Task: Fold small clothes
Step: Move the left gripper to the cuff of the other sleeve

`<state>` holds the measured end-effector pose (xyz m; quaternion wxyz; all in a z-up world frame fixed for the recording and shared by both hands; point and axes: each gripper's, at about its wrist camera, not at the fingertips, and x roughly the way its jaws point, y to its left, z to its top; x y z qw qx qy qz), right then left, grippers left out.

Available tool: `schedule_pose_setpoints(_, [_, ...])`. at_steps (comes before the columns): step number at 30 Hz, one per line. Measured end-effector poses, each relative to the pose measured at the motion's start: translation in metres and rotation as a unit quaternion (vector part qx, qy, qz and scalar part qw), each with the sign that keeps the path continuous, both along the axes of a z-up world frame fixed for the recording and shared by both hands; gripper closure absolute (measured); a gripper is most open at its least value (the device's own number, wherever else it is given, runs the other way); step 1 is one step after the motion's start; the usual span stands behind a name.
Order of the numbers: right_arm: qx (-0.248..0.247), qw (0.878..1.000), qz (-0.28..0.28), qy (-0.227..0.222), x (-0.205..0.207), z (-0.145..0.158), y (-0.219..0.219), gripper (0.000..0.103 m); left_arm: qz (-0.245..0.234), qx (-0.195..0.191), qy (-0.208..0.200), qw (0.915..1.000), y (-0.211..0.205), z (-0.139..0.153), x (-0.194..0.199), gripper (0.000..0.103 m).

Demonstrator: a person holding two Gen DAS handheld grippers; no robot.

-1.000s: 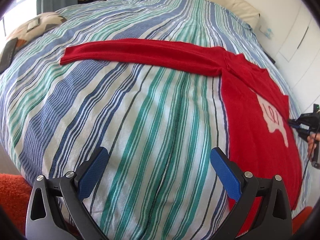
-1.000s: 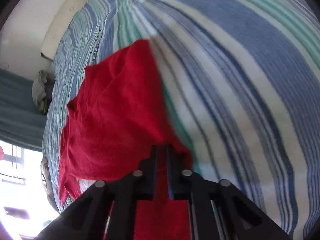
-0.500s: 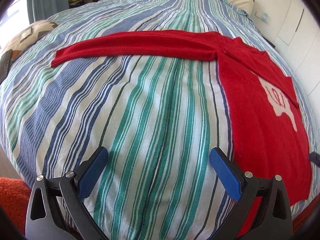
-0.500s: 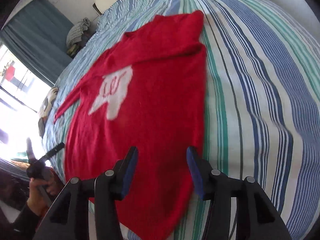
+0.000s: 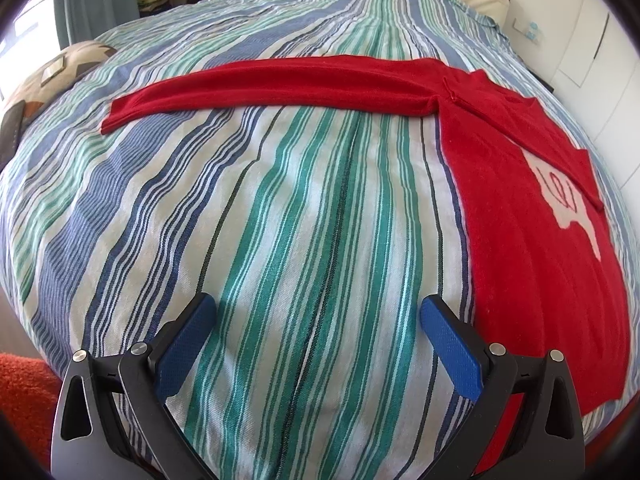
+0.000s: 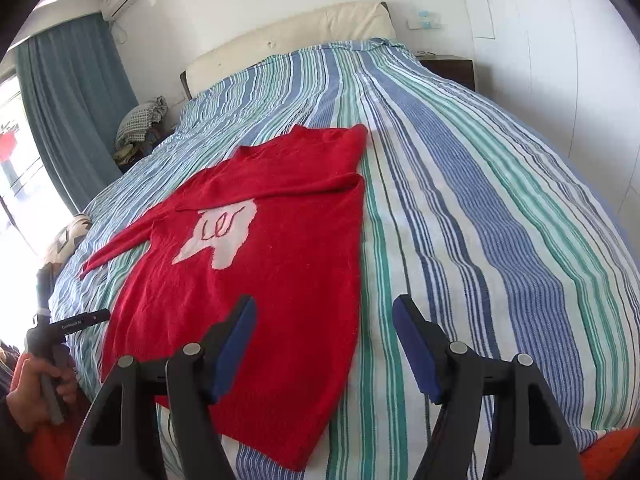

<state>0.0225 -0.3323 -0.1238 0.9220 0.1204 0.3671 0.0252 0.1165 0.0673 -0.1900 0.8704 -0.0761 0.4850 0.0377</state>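
Since a second ago my right claw (image 6: 322,346) has let go of the red sweater (image 6: 280,280) and pulled back from it, and its jaws are opening with nothing between them; my left claw (image 5: 316,344) has barely shifted.

From the left: my left hand (image 6: 34,392) grips its claw at the bed's near left corner, jaws spread wide and empty over bare striped bedspread (image 5: 280,220). That stretch of cover between the left claw and the sweater's body is free. One sleeve (image 5: 260,88) lies stretched flat across the bed toward the left, ending short of a patterned cushion (image 5: 60,68) at the left edge. The sweater lies flat on the left half of the bed, its pale chest patch (image 6: 224,232) facing up, its other sleeve folded across the chest above the patch. My right claw hangs over the sweater's lower hem, near its right edge. Right of the sweater the bedspread runs wide and bare to the bed's right side.

A pile of cloth (image 6: 140,120) sits by the curtain (image 6: 72,100); I cannot make out what it holds. The sweater's near hem is partly cut off behind my right claw's fingers.
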Motion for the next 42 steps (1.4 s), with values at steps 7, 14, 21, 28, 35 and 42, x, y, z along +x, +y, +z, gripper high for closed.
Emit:
schedule_pose_setpoints(7, [-0.032, 0.999, 0.033, 0.003, 0.000, -0.005, 0.023, 0.033, 0.000, 0.003, 0.005, 1.0000, 0.000, -0.002, 0.001, 0.001])
schedule_pose_setpoints(14, [-0.038, 0.998, 0.044, 0.000, -0.003, -0.005, 0.032, 0.033, 0.003, -0.008, 0.003, 1.0000, 0.003, -0.001, 0.000, 0.001])
schedule_pose_setpoints(21, [-0.032, 0.999, 0.043, 0.002, -0.004, -0.004, 0.031, 0.033, 0.002, -0.006, 0.003, 1.0000, 0.003, -0.001, 0.000, 0.001])
schedule_pose_setpoints(28, [-0.030, 0.999, 0.043, 0.001, -0.005, -0.003, 0.031, 0.033, 0.002, -0.006, 0.003, 1.0000, 0.003, -0.001, -0.001, 0.001])
schedule_pose_setpoints(35, [-0.026, 0.999, 0.043, 0.003, -0.006, -0.003, 0.031, 0.033, 0.001, -0.004, 0.003, 1.0000, 0.001, 0.000, -0.002, 0.001])
schedule_pose_setpoints(42, [-0.021, 0.999, 0.041, 0.002, -0.006, -0.003, 0.030, 0.033, -0.010, -0.019, 0.002, 0.9998, 0.000, 0.006, -0.007, 0.001])
